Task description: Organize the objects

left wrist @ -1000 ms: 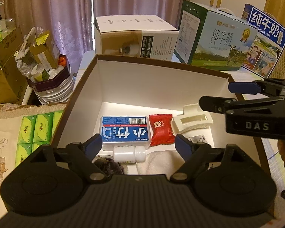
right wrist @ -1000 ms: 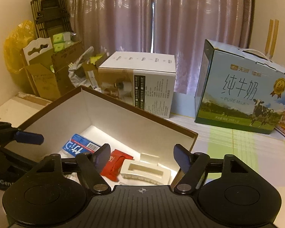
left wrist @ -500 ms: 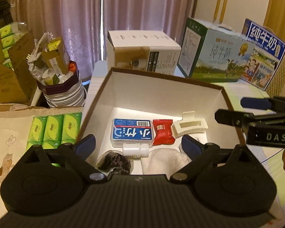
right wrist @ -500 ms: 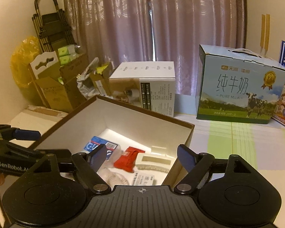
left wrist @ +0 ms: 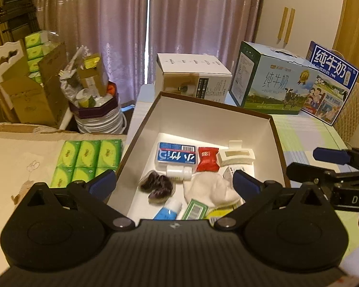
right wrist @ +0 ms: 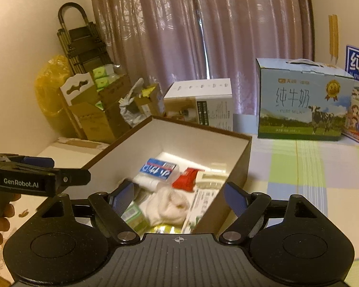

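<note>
An open brown box with white inside point(left wrist: 203, 117) point(right wrist: 193, 138) holds a blue-labelled case point(left wrist: 176, 156), a red packet point(left wrist: 207, 159), a white hair clip point(left wrist: 235, 156), a small white bottle point(left wrist: 178, 172), a white sock point(left wrist: 209, 190), a dark bundle point(left wrist: 158, 186) and a blue tube point(left wrist: 168, 211). My left gripper point(left wrist: 174, 183) is open and empty above the box's near end. My right gripper point(right wrist: 178, 194) is open and empty above the box's near right corner; it also shows at the right in the left wrist view point(left wrist: 332, 165).
Green tissue packs point(left wrist: 88, 157) lie left of the box. A white carton point(left wrist: 193, 74) and milk cartons point(left wrist: 272, 83) stand behind it. Stacked plates with clutter point(left wrist: 95, 112) and cardboard boxes point(left wrist: 28, 91) are at the back left. A checked cloth point(right wrist: 311, 174) covers the table on the right.
Both grippers have pulled back and up from the box, so more of its contents and the room show. Both stay open and empty.
</note>
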